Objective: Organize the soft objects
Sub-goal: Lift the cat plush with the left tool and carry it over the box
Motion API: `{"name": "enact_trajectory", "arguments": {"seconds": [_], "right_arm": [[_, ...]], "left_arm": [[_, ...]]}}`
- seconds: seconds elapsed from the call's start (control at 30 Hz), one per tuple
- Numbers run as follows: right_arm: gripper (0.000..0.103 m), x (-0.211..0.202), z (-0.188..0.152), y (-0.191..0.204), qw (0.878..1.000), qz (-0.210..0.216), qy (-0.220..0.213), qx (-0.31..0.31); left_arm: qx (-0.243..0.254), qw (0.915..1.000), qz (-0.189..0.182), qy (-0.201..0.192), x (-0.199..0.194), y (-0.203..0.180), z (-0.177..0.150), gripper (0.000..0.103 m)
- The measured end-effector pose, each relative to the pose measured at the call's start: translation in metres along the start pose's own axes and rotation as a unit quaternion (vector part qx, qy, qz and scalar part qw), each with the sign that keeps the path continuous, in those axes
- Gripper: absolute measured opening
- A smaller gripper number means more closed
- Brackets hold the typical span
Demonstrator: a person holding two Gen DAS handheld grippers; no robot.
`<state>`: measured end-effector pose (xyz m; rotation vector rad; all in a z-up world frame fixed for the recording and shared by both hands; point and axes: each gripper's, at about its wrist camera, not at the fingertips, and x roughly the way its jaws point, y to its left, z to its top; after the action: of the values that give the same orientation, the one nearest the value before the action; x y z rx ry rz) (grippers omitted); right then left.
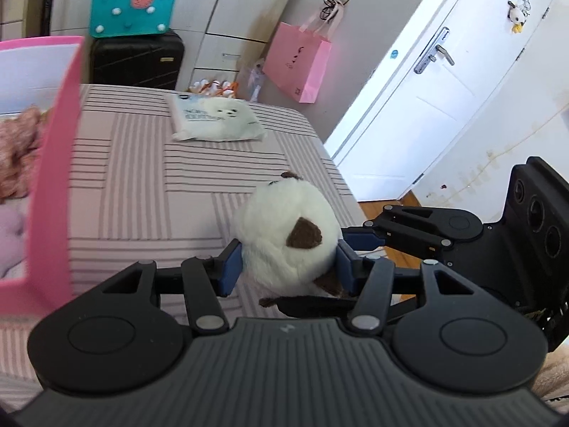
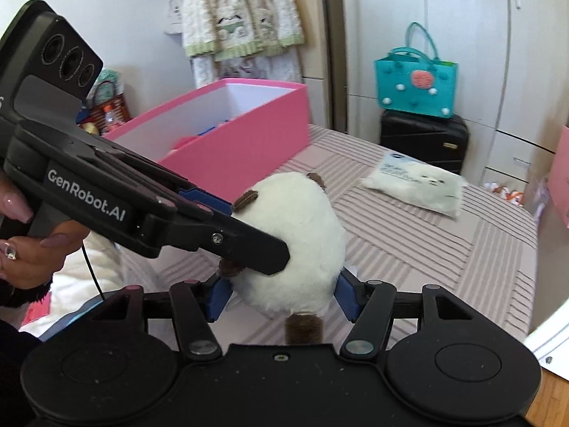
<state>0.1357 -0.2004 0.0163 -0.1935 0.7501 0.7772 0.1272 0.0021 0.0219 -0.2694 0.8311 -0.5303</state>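
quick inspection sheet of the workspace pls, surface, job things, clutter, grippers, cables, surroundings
surface: striped bed cover, mostly bare.
job's things: white plush toy gripped from both sides; pink box open, soft items inside; seal-print pack lying flat farther back.
clutter: nothing seen on the bed.
grippers: left gripper and right gripper both closed on the plush.
cables: thin black cable by the hand.
surroundings: teal bag on black suitcase, pink paper bag, white door.
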Motion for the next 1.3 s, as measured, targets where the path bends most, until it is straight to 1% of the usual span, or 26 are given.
{"name": "enact_trajectory", "arguments": {"seconds": [0.13, 0.3, 0.4, 0.63, 0.8, 1.0, 1.17, 1.3], "right_arm": [[0.066, -0.002, 0.003, 0.02, 1.0, 0.015, 0.002, -0.011], [0.066, -0.003, 0.01, 0.039, 0.998, 0.049, 0.017, -0.02], [0.066, -0.004, 0.014, 0.048, 0.997, 0.068, 0.024, -0.025], [0.066, -0.008, 0.032, 0.066, 0.995, 0.089, 0.022, -0.048], [0.066, -0.017, 0.048, 0.078, 0.992, 0.092, 0.002, -0.09], [0.066, -0.014, 0.073, 0.084, 0.988, 0.11, -0.007, -0.105], [0.066, -0.006, 0.098, 0.09, 0.985, 0.117, -0.027, -0.12], [0.066, 0.012, 0.123, 0.09, 0.983, 0.125, -0.044, -0.127]], "left_arm": [[-0.003, 1.0, 0.008, 0.004, -0.02, 0.004, -0.007, 0.053], [-0.019, 0.9995, 0.005, 0.026, -0.042, 0.018, -0.012, 0.053], [-0.023, 0.9992, 0.009, 0.032, -0.054, 0.022, -0.014, 0.054], [-0.004, 0.999, 0.031, 0.031, -0.082, 0.019, -0.01, 0.055], [0.011, 0.9991, 0.039, 0.013, -0.105, 0.018, -0.005, 0.055], [0.014, 0.9988, 0.046, -0.002, -0.126, 0.028, 0.008, 0.055], [0.031, 0.9969, 0.064, -0.034, -0.144, 0.039, 0.023, 0.055], [0.028, 0.9945, 0.079, -0.063, -0.152, 0.057, 0.039, 0.055]]}}
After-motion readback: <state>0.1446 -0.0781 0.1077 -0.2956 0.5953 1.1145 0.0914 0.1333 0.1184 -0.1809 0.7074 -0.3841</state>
